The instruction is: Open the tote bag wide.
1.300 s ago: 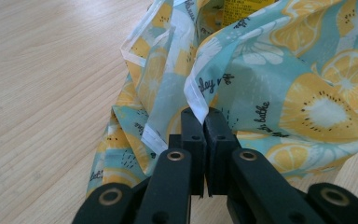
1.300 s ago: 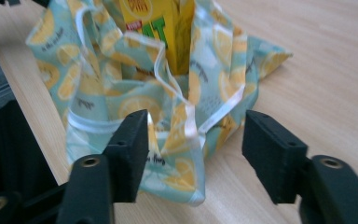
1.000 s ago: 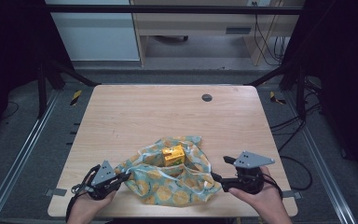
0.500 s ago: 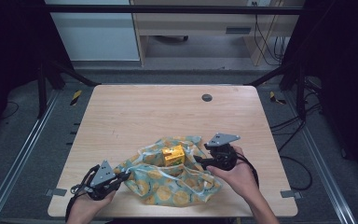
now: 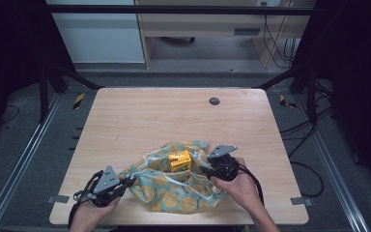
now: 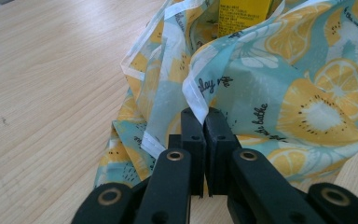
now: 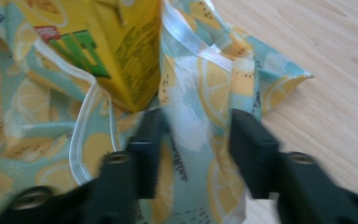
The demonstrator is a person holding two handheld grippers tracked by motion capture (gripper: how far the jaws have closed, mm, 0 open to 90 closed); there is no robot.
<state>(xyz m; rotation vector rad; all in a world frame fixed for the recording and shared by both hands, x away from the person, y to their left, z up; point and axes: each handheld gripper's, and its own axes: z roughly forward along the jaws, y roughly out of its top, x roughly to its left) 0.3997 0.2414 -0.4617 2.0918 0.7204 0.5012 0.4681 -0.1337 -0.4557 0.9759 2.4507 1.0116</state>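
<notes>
A teal cloth bag (image 5: 174, 193) printed with lemon slices lies crumpled at the table's near edge. A yellow carton (image 5: 179, 161) stands in its open mouth. My left gripper (image 5: 130, 181) is shut on the bag's white-hemmed left rim (image 6: 193, 93), and its jaws (image 6: 204, 119) pinch the fabric flat. My right gripper (image 5: 204, 170) sits at the bag's right rim beside the carton (image 7: 107, 42). Its jaws (image 7: 198, 135) have just been closing and stand apart, with a fold of the bag (image 7: 205, 88) loose between them.
The light wooden table (image 5: 140, 121) has a small dark grommet (image 5: 214, 101) at its far middle. Black frame rails run along both sides, and cables lie on the floor to the right.
My right hand has moved left and forward from the table's right front to the bag's rim by the carton. My left hand and its hold are as before.
</notes>
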